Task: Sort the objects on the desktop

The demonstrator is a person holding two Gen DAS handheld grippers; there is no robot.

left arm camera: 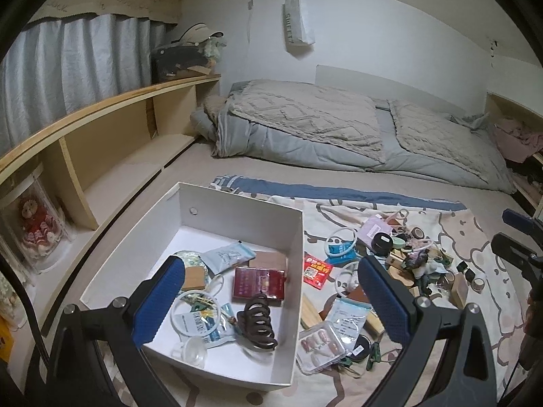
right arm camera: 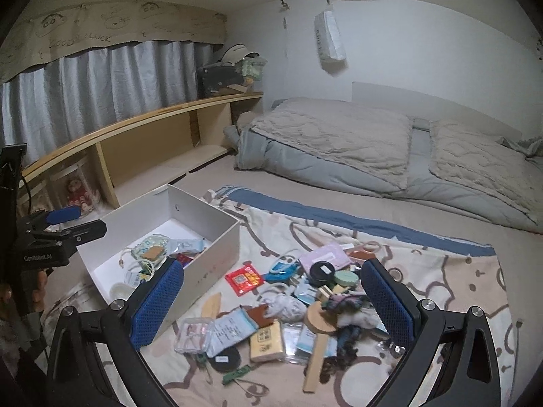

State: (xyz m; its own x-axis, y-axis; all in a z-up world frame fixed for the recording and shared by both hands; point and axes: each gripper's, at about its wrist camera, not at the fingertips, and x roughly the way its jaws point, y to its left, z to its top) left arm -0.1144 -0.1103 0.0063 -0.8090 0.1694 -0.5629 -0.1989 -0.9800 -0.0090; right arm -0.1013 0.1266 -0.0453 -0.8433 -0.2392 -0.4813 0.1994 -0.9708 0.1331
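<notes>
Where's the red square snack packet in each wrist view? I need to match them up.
Left wrist: red square snack packet at centre, just right of the white open box.
Right wrist: packet at centre, right of that box.
Shared landmark: the white box.

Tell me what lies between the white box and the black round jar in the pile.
In the right wrist view, the red snack packet lies on the cloth between the white box and the black round jar, with a blue packet closer to the jar.

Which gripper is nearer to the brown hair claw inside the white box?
Left. The left gripper hangs open right above the hair claw; the right gripper is over the pile beside the white box.
</notes>
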